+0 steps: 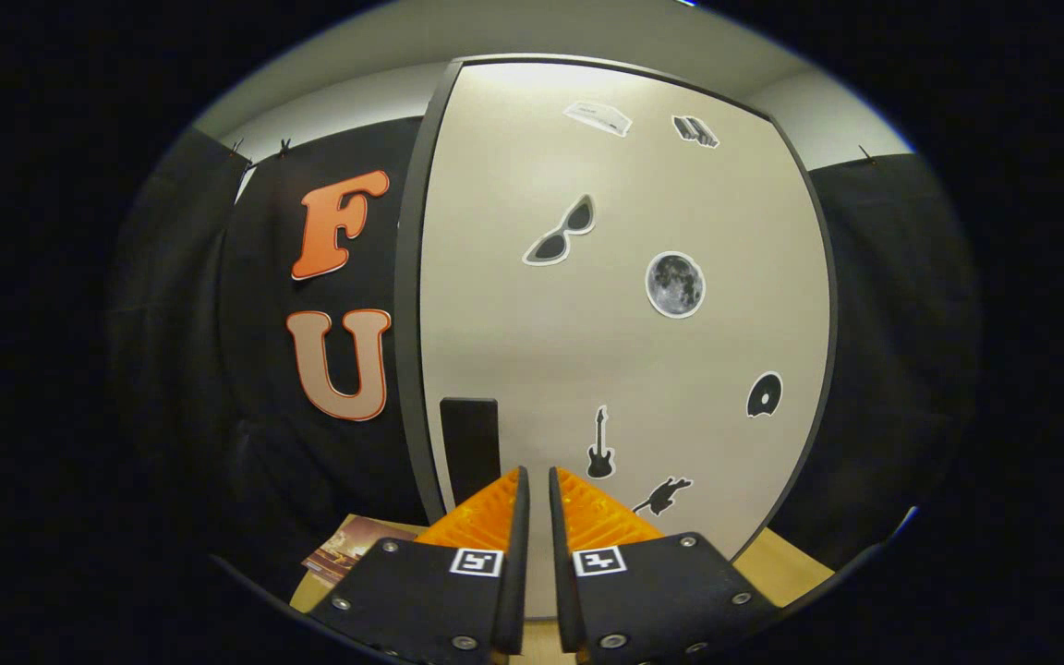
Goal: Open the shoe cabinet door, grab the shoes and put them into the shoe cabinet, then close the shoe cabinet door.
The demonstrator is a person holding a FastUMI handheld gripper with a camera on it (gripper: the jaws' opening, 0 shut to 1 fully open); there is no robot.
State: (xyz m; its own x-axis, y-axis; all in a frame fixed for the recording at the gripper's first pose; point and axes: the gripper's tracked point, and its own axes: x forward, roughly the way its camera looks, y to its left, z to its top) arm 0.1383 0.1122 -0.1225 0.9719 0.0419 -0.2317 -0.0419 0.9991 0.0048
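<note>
Straight in front of the shoe cabinet door (624,351), your claw (538,489) points at the pale panel with its two fingers drawn almost together, only a thin slit between them and nothing held in it. The door looks shut, flat and filling its dark frame, decorated with stickers: sunglasses (562,231) and a moon (675,284) high on the door, a guitar (599,445) low on it, just beside your fingertips. The dark rectangular handle (469,445) sits near the door's lower left edge, just to the left of the fingertips and a little beyond them. That placement makes sense if the door swings from the far side, so pulling at this edge gives the most leverage. I judge the task to be at its opening step or its closing one; the pictures cannot settle which. A wooden tabletop (777,563) carries the cabinet, and a printed card (352,545) lies on it to the left of the door. The shoes themselves cannot be placed from here.
</note>
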